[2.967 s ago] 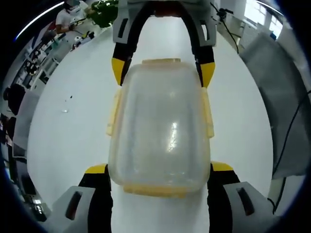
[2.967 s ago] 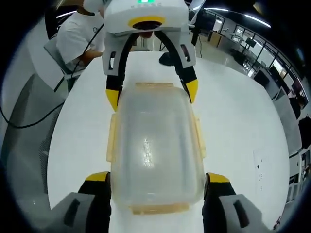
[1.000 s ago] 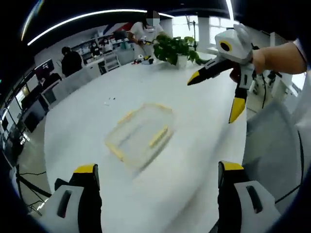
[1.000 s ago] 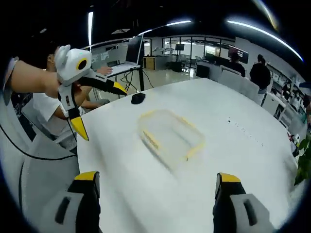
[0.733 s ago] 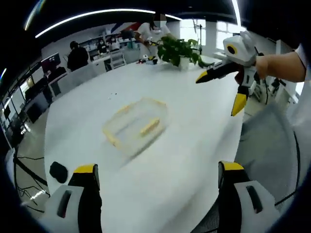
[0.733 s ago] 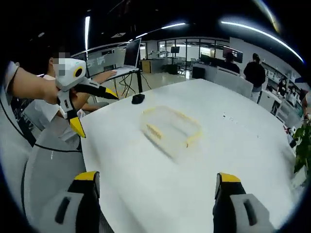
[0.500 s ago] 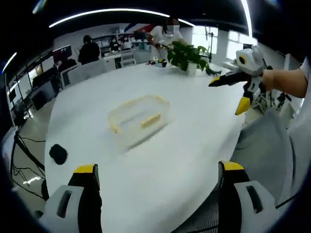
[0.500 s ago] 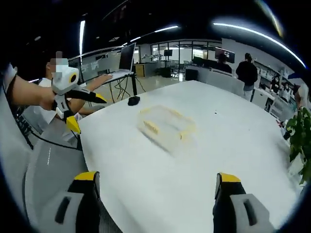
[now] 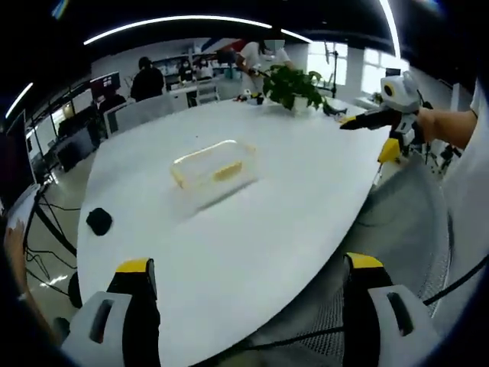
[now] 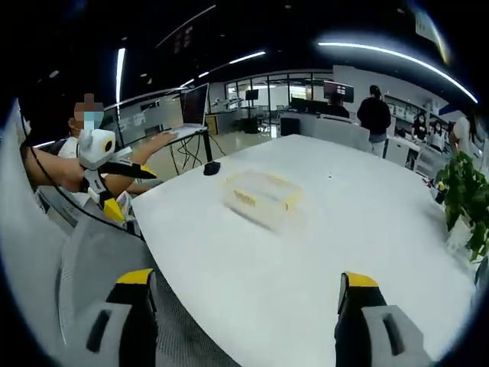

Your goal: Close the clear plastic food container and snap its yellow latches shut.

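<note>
Distance is the main hazard: the container (image 9: 213, 165) sits alone out on the white table (image 9: 252, 229), well apart from both grippers, so any latch not fully snapped would go unnoticed from here, and I cannot tell from either view whether every yellow latch (image 10: 245, 198) is seated. The left gripper (image 9: 244, 287) has its jaws spread wide and holds nothing; the right gripper (image 10: 243, 294) is likewise spread and empty, held off the table's edge over a grey mesh chair (image 10: 92, 260). A hurried reach back across could shove the light box towards the potted plant (image 9: 294, 82) or the black mouse (image 9: 98, 221). No brand, label or writing is legible anywhere; everything is too small or blurred.
</note>
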